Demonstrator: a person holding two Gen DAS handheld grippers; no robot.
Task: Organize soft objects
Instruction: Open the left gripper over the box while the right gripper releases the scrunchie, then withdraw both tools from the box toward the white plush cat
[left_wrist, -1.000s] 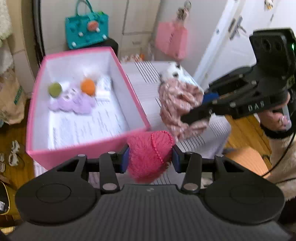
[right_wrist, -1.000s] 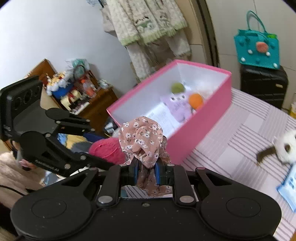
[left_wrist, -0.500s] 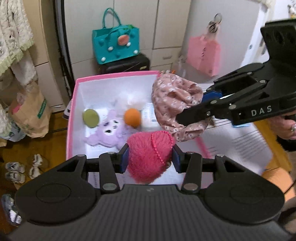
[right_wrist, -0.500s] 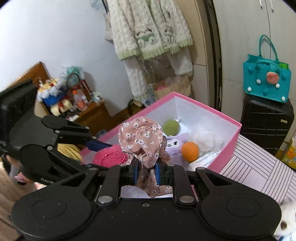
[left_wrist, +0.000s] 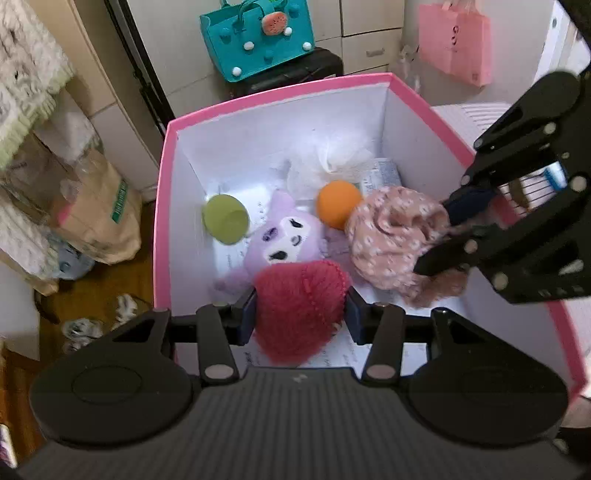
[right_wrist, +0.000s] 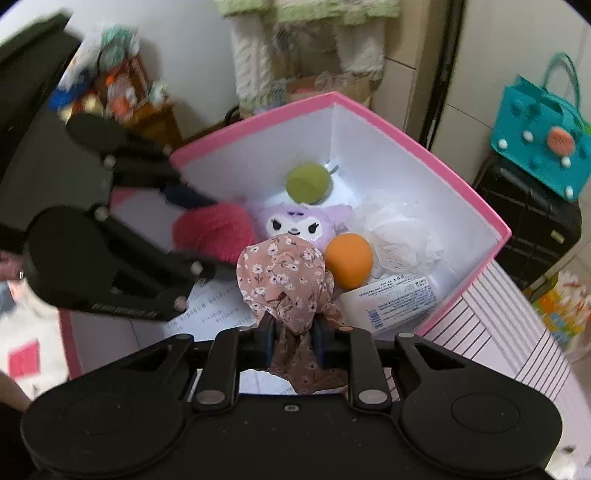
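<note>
Left wrist: left gripper (left_wrist: 300, 314) pinching red fuzzy pompom (left_wrist: 301, 308) over near edge of pink box (left_wrist: 162, 206); purple plush (left_wrist: 282, 238), green ball (left_wrist: 226, 218), orange ball (left_wrist: 338, 204) inside. Paper bag (left_wrist: 107, 206) lettering blurred

Right wrist: right gripper (right_wrist: 293, 334), jaws just opening, floral cloth (right_wrist: 286, 280) between pads, over box. White packet (right_wrist: 393, 299) print too small to read

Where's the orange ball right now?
The orange ball lies inside the pink box, between the purple plush and the white mesh pouf; in the right wrist view it sits just right of the floral cloth.
</note>
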